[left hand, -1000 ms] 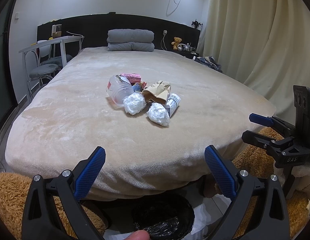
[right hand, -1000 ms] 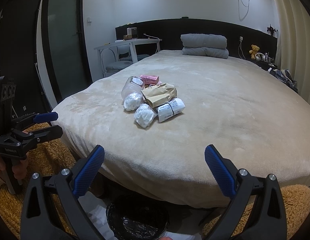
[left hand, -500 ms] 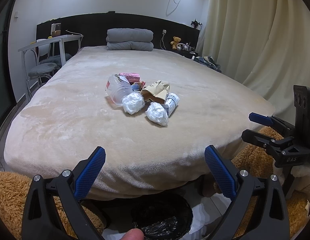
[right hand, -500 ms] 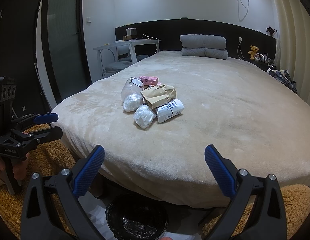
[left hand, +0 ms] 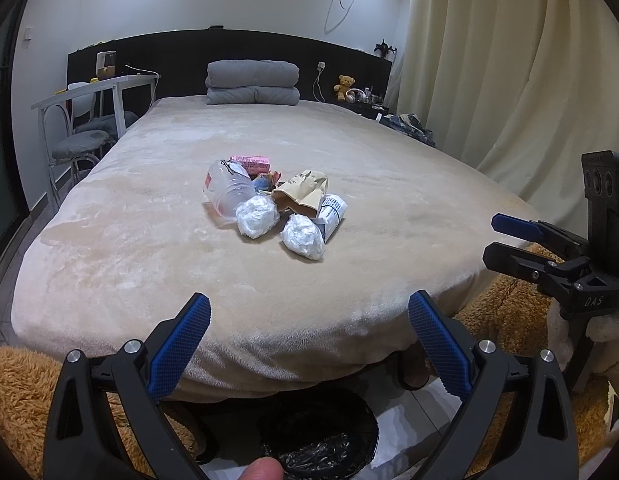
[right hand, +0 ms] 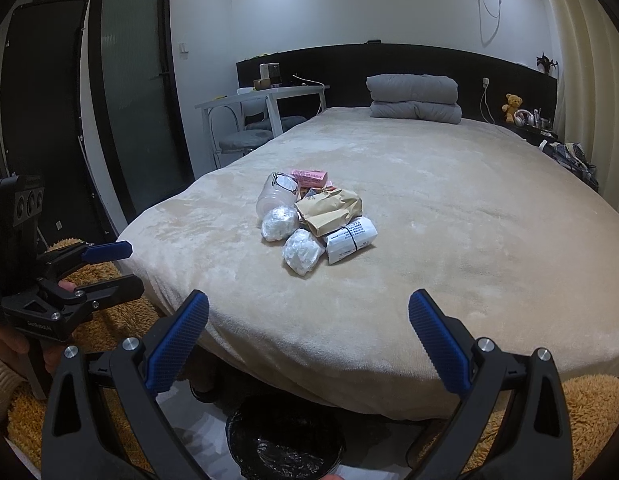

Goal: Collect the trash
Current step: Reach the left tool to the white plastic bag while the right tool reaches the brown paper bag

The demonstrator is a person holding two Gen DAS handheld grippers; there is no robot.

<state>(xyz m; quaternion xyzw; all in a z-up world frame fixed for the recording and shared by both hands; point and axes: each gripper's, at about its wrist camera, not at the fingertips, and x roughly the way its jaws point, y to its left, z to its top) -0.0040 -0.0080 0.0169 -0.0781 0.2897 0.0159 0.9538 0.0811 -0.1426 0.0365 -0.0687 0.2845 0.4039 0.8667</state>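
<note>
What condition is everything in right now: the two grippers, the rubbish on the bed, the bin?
left gripper: open, empty.
right gripper: open, empty.
plastic bottle: lying on its side.
brown paper bag: crumpled, lying flat.
pink box: lying flat.
trash bin: lined, on the floor.

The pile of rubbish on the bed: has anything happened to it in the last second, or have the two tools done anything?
Nearly nothing. Both views drift slightly; the pile of rubbish lies untouched on the bed. The left tool and right tool stay open and empty, short of the bed, above the black-lined bin.
</note>
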